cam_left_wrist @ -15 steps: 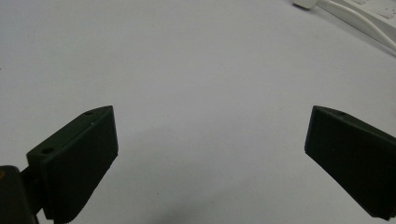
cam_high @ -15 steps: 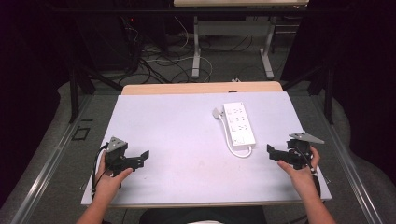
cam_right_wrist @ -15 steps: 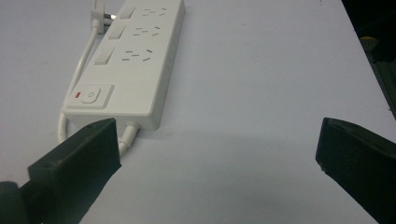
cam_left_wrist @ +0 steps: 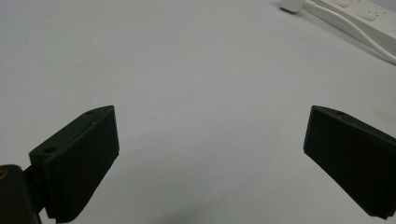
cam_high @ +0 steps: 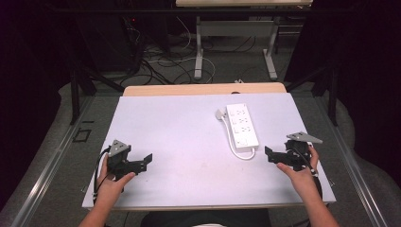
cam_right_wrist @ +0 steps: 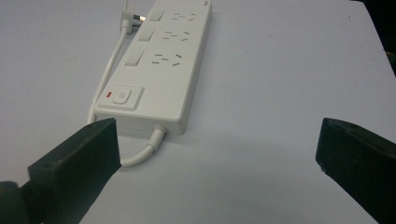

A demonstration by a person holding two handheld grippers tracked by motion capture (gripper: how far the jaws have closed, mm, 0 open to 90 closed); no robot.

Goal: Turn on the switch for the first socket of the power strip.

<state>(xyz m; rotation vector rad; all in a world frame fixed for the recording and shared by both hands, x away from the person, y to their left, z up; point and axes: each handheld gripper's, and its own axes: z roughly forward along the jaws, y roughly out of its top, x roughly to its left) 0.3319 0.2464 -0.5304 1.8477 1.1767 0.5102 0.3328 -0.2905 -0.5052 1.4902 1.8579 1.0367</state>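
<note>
While both grippers, left gripper [cam_high: 142,161] & right gripper [cam_high: 273,154], stayed wide open & empty, white plastic power strip [cam_high: 242,125] lay upper right, probably awaiting pickup.

White table [cam_high: 179,123]; white power strip [cam_high: 242,125] on it.

- The white table [cam_high: 189,142] was bright, lit from above, and the room around it, from 9 o'clock over to 3 o'clock, was very dark.
- The high view looked soft and a bit grainy.
- The power strip [cam_right_wrist: 159,70] was sharp and threw a thin, pale shadow at its 3 o'clock side.
- The close black jaws looked a little fuzzy.
- A faint grey shadow lay on the table at 6 o'clock in the left gripper view.
</note>
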